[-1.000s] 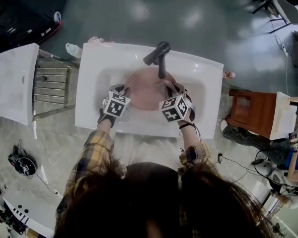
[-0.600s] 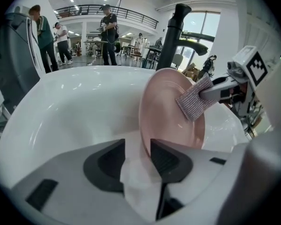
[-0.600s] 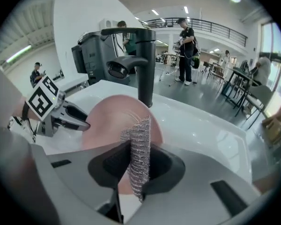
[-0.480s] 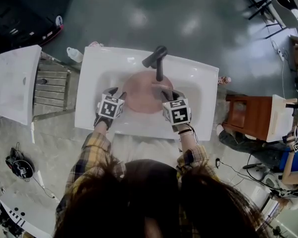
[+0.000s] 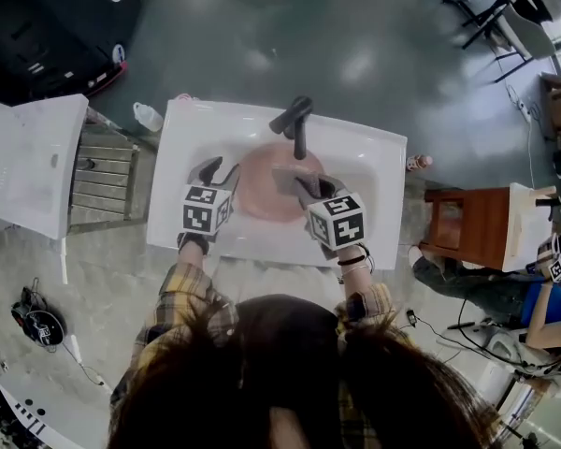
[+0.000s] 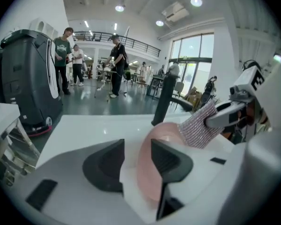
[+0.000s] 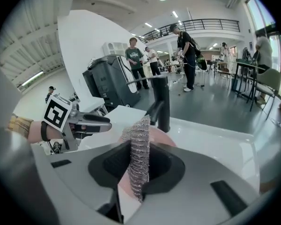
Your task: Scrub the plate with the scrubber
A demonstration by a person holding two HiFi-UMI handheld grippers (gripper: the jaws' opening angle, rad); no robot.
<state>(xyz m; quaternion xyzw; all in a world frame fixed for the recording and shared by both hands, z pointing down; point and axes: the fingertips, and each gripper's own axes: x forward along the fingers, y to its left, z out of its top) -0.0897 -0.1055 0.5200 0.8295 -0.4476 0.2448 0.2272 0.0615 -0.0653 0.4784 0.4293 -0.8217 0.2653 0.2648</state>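
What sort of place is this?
Probably a big open lab or demo hall, not a kitchen: a free-standing sink on a glossy floor, a balcony railing, and people standing about.

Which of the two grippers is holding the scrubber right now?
The right gripper: its jaws clamp the silvery mesh scrubber. The left gripper has just been opening its jaws; only the pink plate shows in their gap, ungripped.
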